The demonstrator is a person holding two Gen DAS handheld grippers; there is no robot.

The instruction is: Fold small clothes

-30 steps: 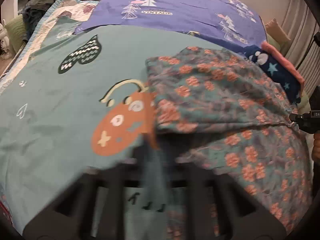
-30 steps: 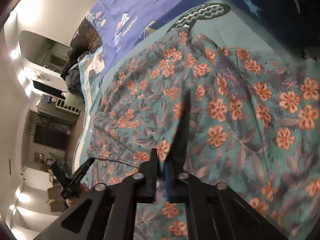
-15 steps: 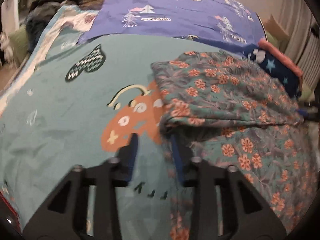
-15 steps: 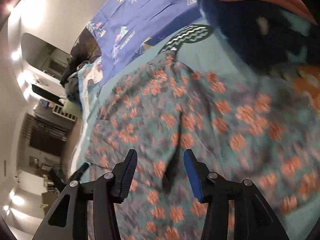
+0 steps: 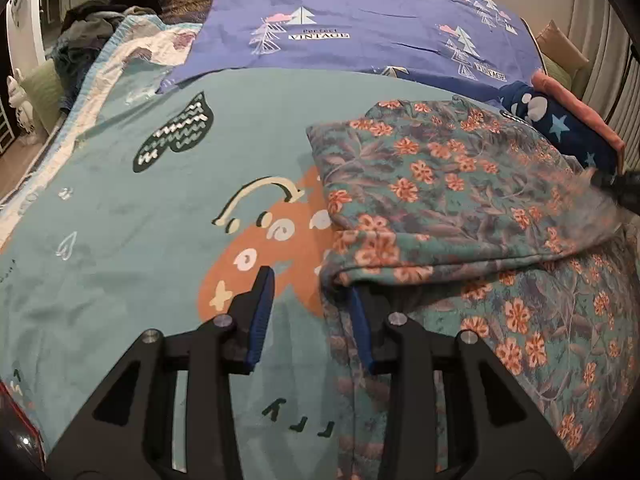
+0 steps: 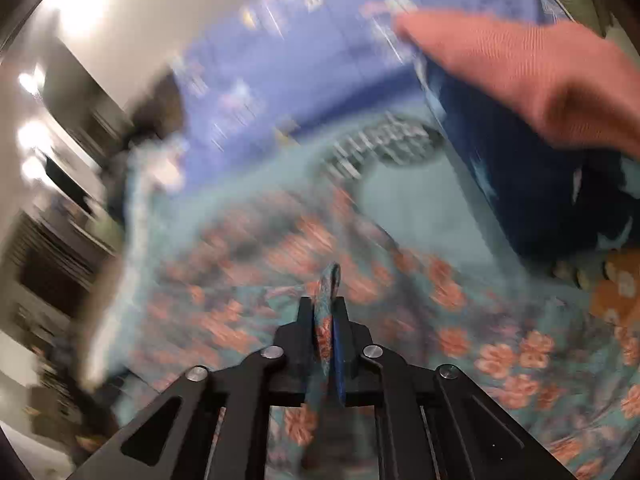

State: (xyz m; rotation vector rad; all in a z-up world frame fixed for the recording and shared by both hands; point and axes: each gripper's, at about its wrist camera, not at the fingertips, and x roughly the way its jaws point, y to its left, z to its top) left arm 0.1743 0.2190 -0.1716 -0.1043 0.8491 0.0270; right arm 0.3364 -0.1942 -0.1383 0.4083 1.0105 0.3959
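Observation:
A teal garment with orange flowers [image 5: 448, 200] lies on the teal bedspread [image 5: 140, 240], its upper part folded over the lower part. My left gripper [image 5: 310, 312] is open and empty, its right finger just under the folded edge at the garment's left corner. My right gripper [image 6: 326, 332] is shut on a pinch of the floral garment [image 6: 328, 288] and shows in the left wrist view at the garment's far right edge [image 5: 624, 192]. The right wrist view is blurred by motion.
A folded navy star-print garment with a salmon one on top [image 5: 568, 128] sits at the far right. A purple tree-print sheet [image 5: 360, 20] covers the back of the bed. A dark clothes pile [image 5: 100, 28] lies far left.
My left gripper let go of the garment's edge and opened. My right gripper opened half a second ago, then shut again on a pinch of the floral fabric and is moving fast.

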